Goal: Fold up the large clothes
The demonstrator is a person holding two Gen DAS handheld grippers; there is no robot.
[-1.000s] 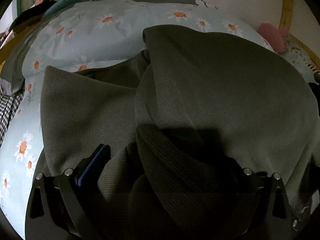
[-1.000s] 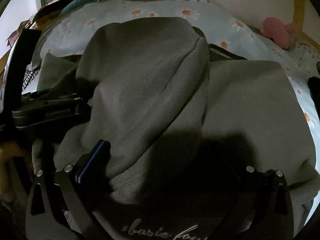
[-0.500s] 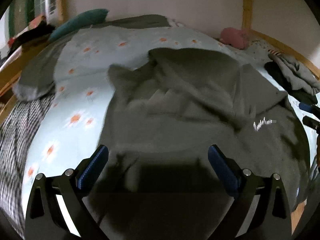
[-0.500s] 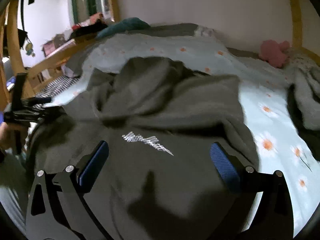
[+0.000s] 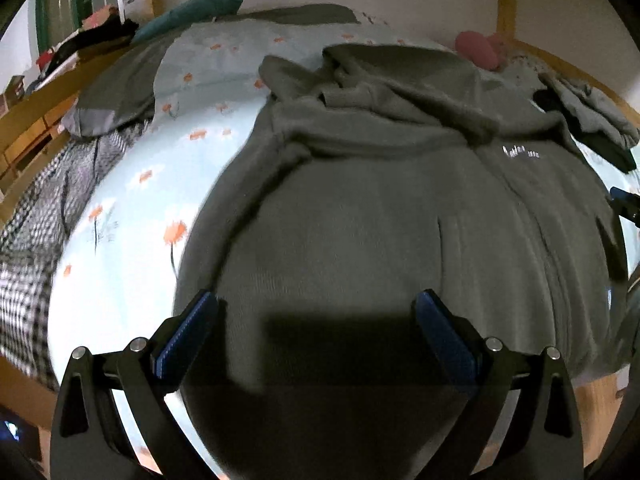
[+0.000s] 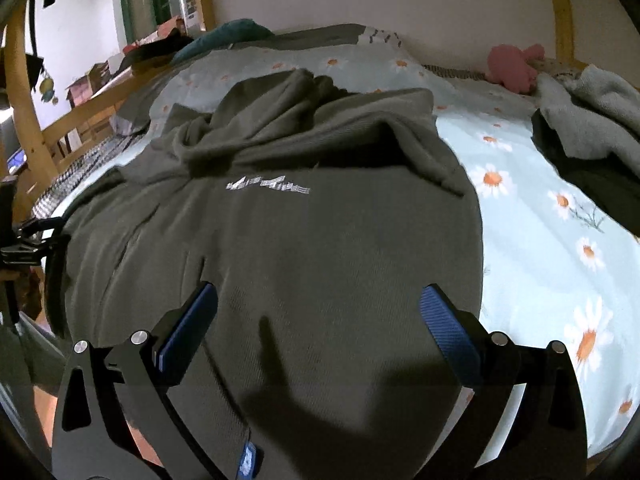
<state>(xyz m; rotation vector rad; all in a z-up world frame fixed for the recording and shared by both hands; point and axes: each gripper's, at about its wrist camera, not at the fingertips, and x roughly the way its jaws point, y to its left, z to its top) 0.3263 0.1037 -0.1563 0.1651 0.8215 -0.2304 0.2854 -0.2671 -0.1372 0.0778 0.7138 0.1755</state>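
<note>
Both the left gripper [image 5: 314, 328] and right gripper [image 6: 318, 320] have released; fingers spread empty over the dark olive knit hoodie [image 6: 320, 240], now spread on the daisy-print bed [image 6: 560, 240], hood at twelve o'clock, ready for folding.

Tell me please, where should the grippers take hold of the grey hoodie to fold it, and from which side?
Probably the hem corners of the hoodie, from the near edge. It lies flat, chest print up, hood bunched at the far end, hem nearest both open grippers: left gripper takes the left corner, right gripper the right.
</note>
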